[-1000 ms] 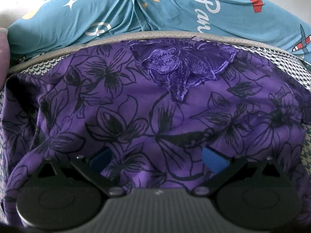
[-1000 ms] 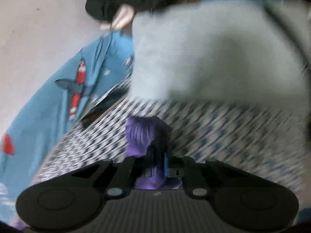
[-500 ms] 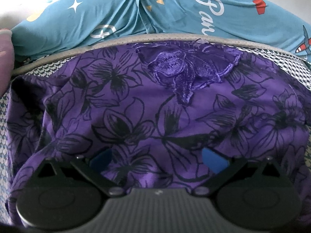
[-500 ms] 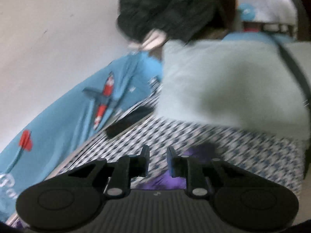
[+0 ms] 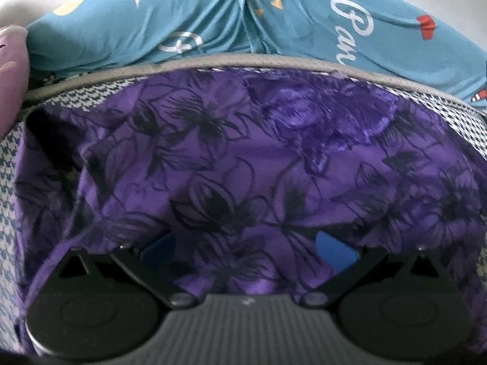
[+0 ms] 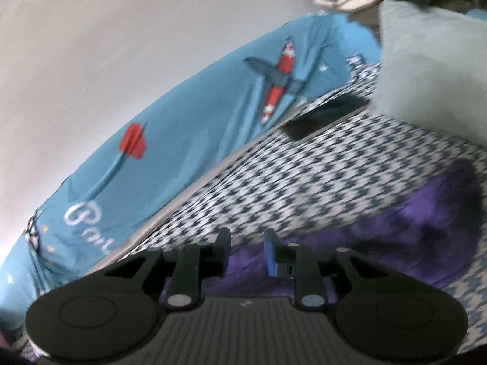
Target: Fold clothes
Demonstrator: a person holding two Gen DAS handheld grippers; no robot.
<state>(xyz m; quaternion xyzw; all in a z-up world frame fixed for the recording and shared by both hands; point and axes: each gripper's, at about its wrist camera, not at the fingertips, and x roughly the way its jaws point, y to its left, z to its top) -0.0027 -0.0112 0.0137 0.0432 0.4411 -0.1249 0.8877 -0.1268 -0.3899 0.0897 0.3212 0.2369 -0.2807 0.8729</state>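
Note:
A purple garment with black flower print point(image 5: 243, 164) lies spread on a houndstooth-patterned surface point(image 5: 76, 103). It has an embroidered patch point(image 5: 322, 127) near its far edge. My left gripper point(image 5: 243, 243) is wide open right over the garment, with cloth lying between and over its fingers. In the right wrist view the garment's edge point(image 6: 411, 228) lies to the right and below. My right gripper point(image 6: 245, 249) is open and empty above that edge.
A teal printed sheet point(image 5: 213, 21) lies beyond the grey piped edge point(image 5: 243, 60) of the surface; it also shows in the right wrist view point(image 6: 182, 140). A pale grey pillow point(image 6: 432, 70) sits at the right. A pink object point(image 5: 10, 73) is at the far left.
My right gripper let go of the purple cloth, opened, and swung left and back. My left gripper stayed open and crept slightly forward over the garment.

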